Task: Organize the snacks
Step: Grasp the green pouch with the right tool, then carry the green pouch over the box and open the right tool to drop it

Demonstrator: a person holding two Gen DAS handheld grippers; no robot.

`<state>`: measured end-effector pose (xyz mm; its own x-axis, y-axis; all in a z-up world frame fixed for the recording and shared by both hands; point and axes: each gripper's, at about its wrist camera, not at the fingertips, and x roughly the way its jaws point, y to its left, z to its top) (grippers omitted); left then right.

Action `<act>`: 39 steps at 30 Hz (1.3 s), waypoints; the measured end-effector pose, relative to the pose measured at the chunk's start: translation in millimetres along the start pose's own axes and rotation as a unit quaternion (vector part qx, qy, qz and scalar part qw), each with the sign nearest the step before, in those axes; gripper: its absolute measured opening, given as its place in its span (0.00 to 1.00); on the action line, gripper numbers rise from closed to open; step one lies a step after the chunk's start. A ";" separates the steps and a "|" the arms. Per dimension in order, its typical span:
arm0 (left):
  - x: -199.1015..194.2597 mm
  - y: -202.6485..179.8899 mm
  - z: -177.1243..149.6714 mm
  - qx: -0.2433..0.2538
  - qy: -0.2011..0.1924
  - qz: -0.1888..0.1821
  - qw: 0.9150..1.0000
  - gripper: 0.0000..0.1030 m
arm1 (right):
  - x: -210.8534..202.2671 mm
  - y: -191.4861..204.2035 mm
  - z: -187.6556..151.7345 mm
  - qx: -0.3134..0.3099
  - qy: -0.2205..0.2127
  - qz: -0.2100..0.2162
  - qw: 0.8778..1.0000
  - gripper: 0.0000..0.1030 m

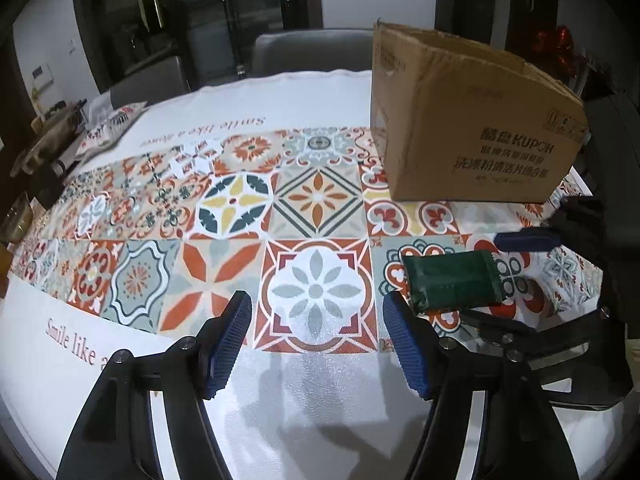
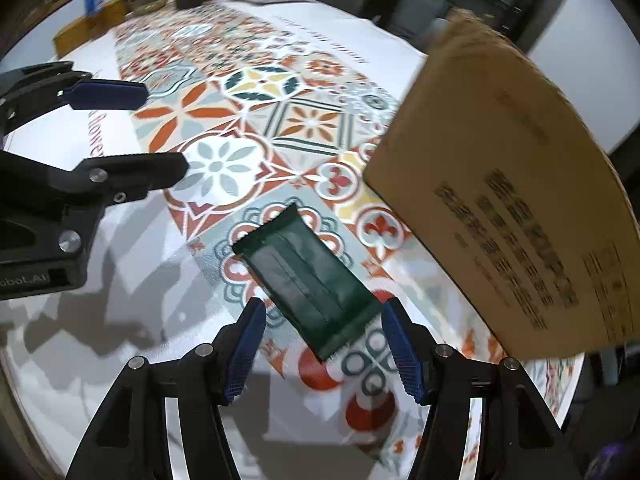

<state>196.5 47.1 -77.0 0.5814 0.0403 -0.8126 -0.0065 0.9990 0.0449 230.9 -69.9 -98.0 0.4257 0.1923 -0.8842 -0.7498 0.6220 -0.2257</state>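
The tablecloth [image 1: 320, 92], printed "Smile like a", carries a cardboard box [image 1: 472, 120] marked "KUPOH" and, near it, a dark green snack packet [image 2: 312, 284] lying flat between the spread, non-gripping right gripper [image 2: 324, 344] jaws, while the left gripper [image 1: 316, 340] stands open and empty.

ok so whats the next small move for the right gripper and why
Probably lower the right gripper straight down over the flat dark green foil snack packet and close. The packet lies flat on the patterned tablecloth, its near end between the open fingers but untouched. The brown cardboard box stands just beside it, a likely place to put it.
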 end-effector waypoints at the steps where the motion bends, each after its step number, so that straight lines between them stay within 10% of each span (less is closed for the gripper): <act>1: 1.9 0.4 -0.5 -0.001 0.003 0.000 1.000 0.65 | 2.5 0.8 2.0 -0.007 0.001 0.004 1.000 0.62; 10: 12.7 5.7 -0.6 -0.013 0.016 0.001 1.000 0.65 | 24.7 -1.2 19.1 -0.030 0.007 0.011 0.999 0.65; 20: 23.4 4.3 10.3 -0.014 0.013 0.009 1.000 0.65 | 39.5 -26.7 20.9 0.073 0.002 0.062 0.995 0.65; 23: 27.1 4.0 10.0 -0.016 0.018 0.009 1.000 0.65 | 39.7 -28.5 18.6 0.096 -0.001 0.073 0.993 0.47; 39: -8.3 -5.7 13.1 -0.004 -0.020 -0.001 1.000 0.65 | -11.6 -33.9 -5.0 0.219 -0.066 0.043 0.973 0.46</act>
<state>202.4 40.9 -62.9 0.6130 0.0385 -0.7891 -0.0124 0.9992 0.0391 248.9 -97.0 -82.2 0.4537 0.3352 -0.8257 -0.5100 0.8575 0.0678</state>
